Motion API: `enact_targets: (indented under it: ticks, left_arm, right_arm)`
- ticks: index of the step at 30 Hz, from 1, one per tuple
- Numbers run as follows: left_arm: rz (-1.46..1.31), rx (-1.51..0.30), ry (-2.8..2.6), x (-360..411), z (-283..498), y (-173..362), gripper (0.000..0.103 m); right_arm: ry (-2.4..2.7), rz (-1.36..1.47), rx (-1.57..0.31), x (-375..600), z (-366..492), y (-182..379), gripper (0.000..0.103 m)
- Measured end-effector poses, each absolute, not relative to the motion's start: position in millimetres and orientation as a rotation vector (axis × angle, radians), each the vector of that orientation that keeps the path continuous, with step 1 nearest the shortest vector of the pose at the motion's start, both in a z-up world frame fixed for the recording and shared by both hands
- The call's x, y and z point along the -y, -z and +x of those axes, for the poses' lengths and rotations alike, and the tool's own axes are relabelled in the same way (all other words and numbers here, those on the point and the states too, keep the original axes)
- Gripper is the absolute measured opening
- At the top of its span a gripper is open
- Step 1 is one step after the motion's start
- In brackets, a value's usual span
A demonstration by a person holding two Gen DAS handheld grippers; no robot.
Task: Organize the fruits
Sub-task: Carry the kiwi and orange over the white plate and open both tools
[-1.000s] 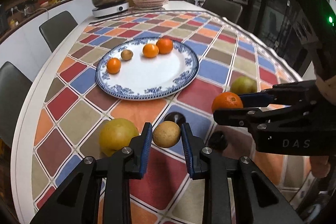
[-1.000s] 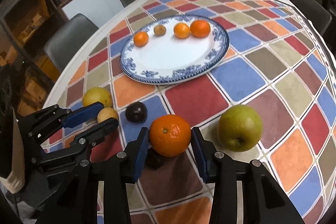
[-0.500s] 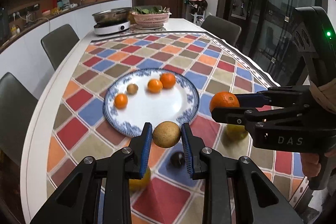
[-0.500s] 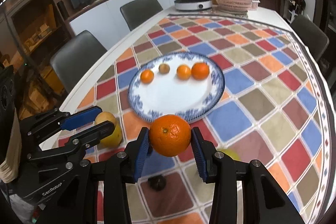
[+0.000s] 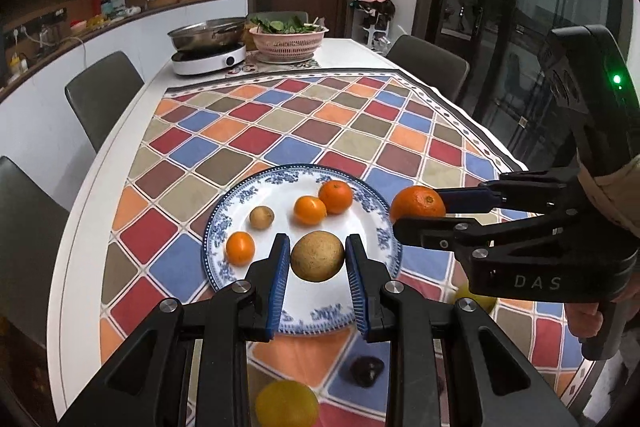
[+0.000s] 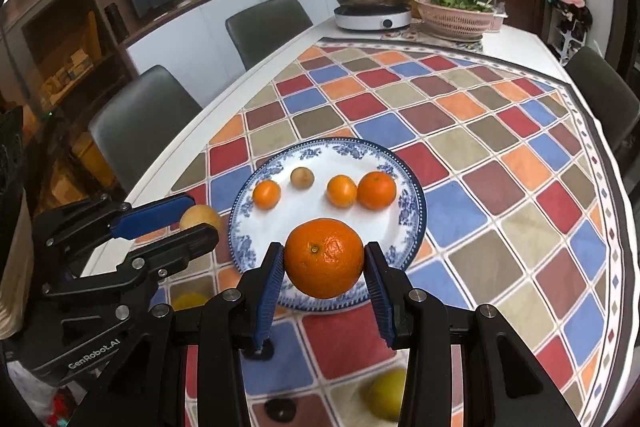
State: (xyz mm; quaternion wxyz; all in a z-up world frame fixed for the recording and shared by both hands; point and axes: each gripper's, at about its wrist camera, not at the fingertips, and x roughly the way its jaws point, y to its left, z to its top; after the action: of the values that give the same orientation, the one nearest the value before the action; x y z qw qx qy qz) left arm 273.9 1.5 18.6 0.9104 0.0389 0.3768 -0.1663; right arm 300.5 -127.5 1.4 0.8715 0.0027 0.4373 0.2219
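Left gripper [image 5: 318,257] clamps brown fruit [image 5: 317,256], right gripper [image 6: 324,258] clamps orange [image 6: 324,257]; both above plate [image 6: 412,215] holding 4 fruits.

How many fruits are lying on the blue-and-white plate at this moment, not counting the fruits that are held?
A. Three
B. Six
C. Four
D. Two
C. On the blue-and-white plate lie three small oranges and one small brown fruit; the large orange and the round tan fruit are held above it, each in a hand-held gripper.
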Motion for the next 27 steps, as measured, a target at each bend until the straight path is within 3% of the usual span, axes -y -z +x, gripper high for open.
enact_targets:
  ticks: [27]
  left_arm:
    - [0.104, -1.046, 0.344, -0.5, 386.6, 51.8, 0.029]
  right_arm:
    - [-0.453, -0.017, -1.144, 117.7, 402.1, 65.2, 0.042]
